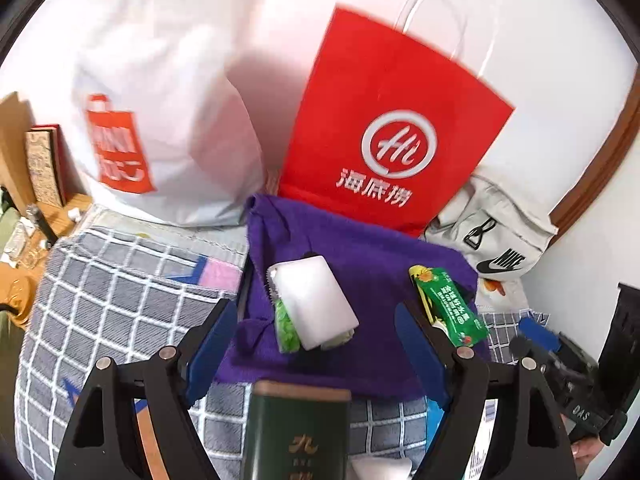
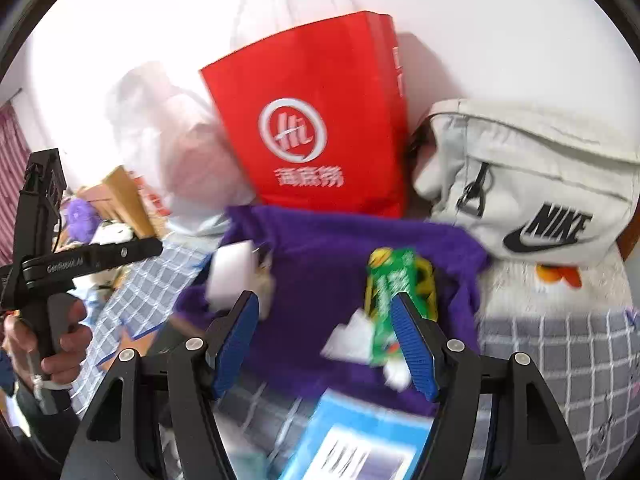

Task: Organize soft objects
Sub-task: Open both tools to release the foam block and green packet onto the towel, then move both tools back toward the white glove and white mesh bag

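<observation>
1. White wall [image 1: 540,40] across the back, brightly lit, from ten to two o'clock.
2. Dark wooden trim [image 1: 600,168] curving along the wall at three o'clock in the left wrist view.
3. Grey checked bedding [image 1: 100,300] spread below, seven to nine o'clock.
4. Wooden furniture [image 1: 12,140] cluttered at nine o'clock.
5. Striped curtain [image 2: 12,168] at nine o'clock in the right wrist view.

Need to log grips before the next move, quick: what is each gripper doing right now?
Left gripper: open, holding nothing; the purple cloth lies beyond its fingers.
Right gripper: open, holding nothing; the green packet is beside its right finger, not gripped.
</observation>
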Demonstrator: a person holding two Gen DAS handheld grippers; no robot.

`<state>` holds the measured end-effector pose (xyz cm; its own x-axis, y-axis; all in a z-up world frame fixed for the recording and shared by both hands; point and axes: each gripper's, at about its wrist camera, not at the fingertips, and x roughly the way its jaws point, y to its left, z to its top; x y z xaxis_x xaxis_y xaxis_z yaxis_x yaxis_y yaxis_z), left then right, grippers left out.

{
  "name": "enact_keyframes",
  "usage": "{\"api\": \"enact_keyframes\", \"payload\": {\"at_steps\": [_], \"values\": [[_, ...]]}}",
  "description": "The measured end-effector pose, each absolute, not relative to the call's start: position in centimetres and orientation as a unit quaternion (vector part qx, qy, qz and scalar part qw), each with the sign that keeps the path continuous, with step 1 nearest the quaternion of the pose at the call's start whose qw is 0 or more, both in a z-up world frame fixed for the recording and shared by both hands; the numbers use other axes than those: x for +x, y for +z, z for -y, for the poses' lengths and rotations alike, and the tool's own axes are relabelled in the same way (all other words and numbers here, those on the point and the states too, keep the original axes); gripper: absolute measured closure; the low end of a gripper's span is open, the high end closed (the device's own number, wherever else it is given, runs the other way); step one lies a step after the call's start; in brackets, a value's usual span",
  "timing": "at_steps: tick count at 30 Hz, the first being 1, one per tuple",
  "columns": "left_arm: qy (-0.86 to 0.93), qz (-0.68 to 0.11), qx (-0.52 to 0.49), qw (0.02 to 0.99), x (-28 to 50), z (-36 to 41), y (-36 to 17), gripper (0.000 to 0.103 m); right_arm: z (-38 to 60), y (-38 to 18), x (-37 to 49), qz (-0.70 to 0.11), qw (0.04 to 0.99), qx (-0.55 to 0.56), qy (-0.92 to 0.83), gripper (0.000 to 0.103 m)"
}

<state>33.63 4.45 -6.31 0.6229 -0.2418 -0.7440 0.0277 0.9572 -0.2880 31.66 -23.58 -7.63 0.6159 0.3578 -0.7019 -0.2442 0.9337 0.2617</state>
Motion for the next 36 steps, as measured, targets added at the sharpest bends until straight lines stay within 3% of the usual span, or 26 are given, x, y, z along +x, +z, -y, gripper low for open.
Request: {"api": "enact_keyframes", "payload": {"at_steps": [22, 34, 36], "values": [[-0.082, -0.441, -0.11, 0.887, 20.3, -5.1, -8.8, 0.023, 17.8, -12.5, 13.3, -0.485, 0.845, 0.004, 0.224, 0.035], [-0.079, -0.461, -0.107, 0.877, 17.6, -5.3, -11.9, 0.023, 15.8, -18.9, 13.5, -0.524, 0.833, 0.007, 0.178, 0.035], [-0.079, -0.466, -0.109, 0.875, 17.5, -5.5, -12.5, 0.023, 15.5, -19.1, 13.7, -0.517, 0.838, 0.015, 0.175, 0.025]]}}
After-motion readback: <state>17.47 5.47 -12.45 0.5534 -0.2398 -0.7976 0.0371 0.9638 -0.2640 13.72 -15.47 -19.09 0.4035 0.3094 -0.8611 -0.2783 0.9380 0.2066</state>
